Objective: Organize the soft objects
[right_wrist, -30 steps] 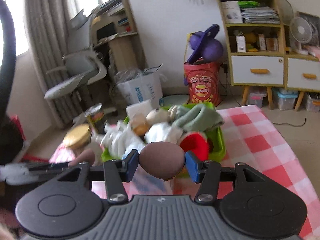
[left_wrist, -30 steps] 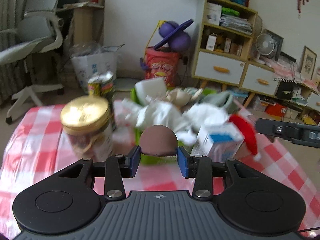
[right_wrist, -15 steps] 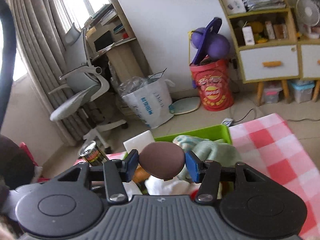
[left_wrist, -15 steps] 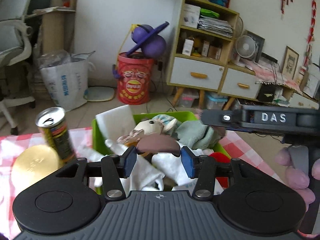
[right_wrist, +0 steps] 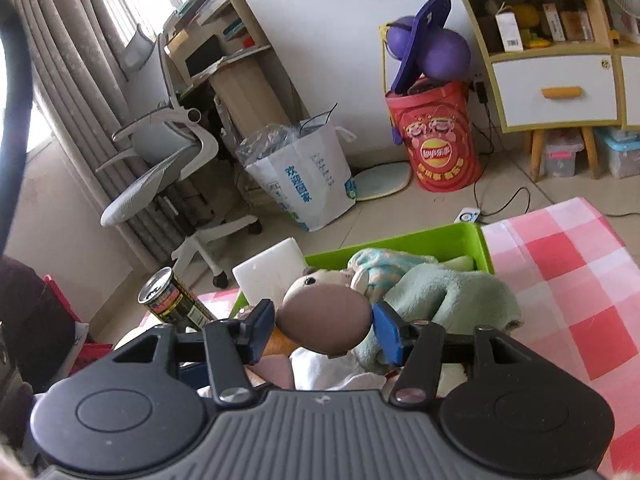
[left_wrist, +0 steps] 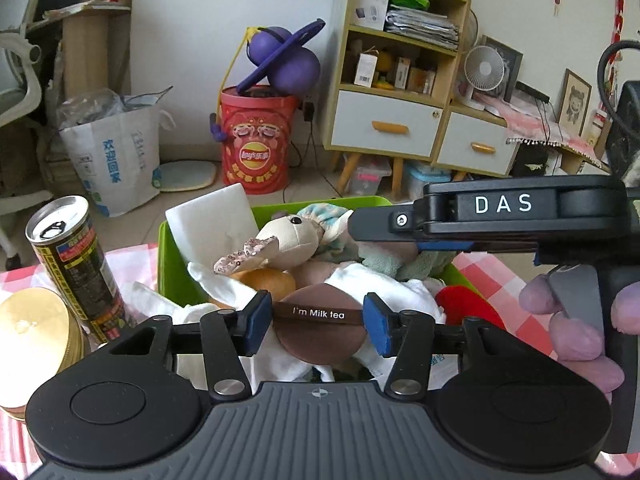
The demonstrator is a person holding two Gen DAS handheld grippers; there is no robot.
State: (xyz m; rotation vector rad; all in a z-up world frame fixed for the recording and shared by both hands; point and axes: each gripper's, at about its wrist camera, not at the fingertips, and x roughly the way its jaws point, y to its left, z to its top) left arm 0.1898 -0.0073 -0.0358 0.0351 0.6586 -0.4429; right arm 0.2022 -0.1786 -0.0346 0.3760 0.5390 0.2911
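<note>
My left gripper (left_wrist: 318, 322) holds a flat brown squishy (left_wrist: 320, 336) with an "I'm Milk tea" band. Both blue pads touch its ends while the jaws are opening. It hangs over the near end of the green bin (left_wrist: 170, 256), above white cloth (left_wrist: 360, 280). My right gripper (right_wrist: 324, 326) has a brown egg-shaped squishy (right_wrist: 322, 322) between its pads, jaws also opening, above the green bin (right_wrist: 440, 240). The bin holds a cream plush mouse (left_wrist: 290, 236), a mint towel (right_wrist: 448, 292) and a white foam block (left_wrist: 212, 228). The right gripper (left_wrist: 360, 226) reaches in from the right, in a purple-gloved hand (left_wrist: 572, 320).
A drink can (left_wrist: 68, 256) and a gold-lidded jar (left_wrist: 32, 340) stand left of the bin on the red-checked tablecloth (right_wrist: 560, 272). Beyond the table are an office chair (right_wrist: 160, 168), a white bag (right_wrist: 308, 176) and a red barrel (right_wrist: 436, 136) on the floor.
Both grippers moved forward from in front of the bin to over it. Their jaws have widened. The left squishy tipped flat, and the right gripper came across the left view.
</note>
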